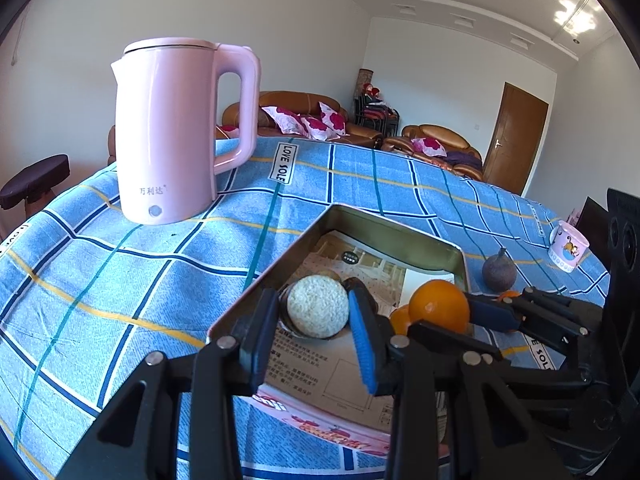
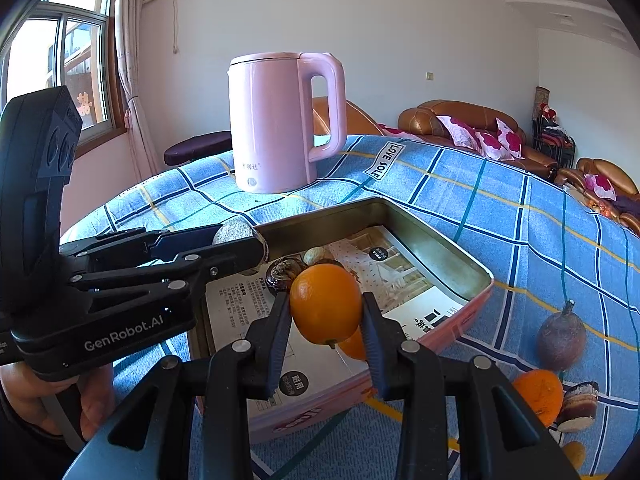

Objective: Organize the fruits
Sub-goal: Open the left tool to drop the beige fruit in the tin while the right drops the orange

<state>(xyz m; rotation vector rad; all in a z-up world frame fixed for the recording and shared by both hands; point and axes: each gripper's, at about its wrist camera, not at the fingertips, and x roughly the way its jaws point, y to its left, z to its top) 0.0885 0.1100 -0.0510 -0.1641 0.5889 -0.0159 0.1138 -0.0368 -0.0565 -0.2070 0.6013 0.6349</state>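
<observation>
A metal tin [image 1: 384, 232] [image 2: 440, 232] lined with printed paper sits on the blue checked tablecloth. My left gripper [image 1: 316, 320] [image 2: 240, 240] is shut on a pale rough round fruit [image 1: 318, 306] above the tin's left side. My right gripper [image 2: 326, 312] [image 1: 460, 312] is shut on an orange [image 2: 325, 303] [image 1: 439, 305] above the tin's near edge. A second orange [image 2: 354, 345] [image 1: 400, 319] lies in the tin below it. A dark wrapped item [image 2: 282, 272] and a walnut-like piece [image 2: 316, 256] also lie in the tin.
A pink kettle [image 1: 176, 132] [image 2: 280, 120] stands behind the tin. Right of the tin lie a purple passion fruit [image 2: 560, 338] [image 1: 499, 272], another orange [image 2: 538, 396] and a round cake [image 2: 578, 406]. A mug [image 1: 568, 247] stands at the far right.
</observation>
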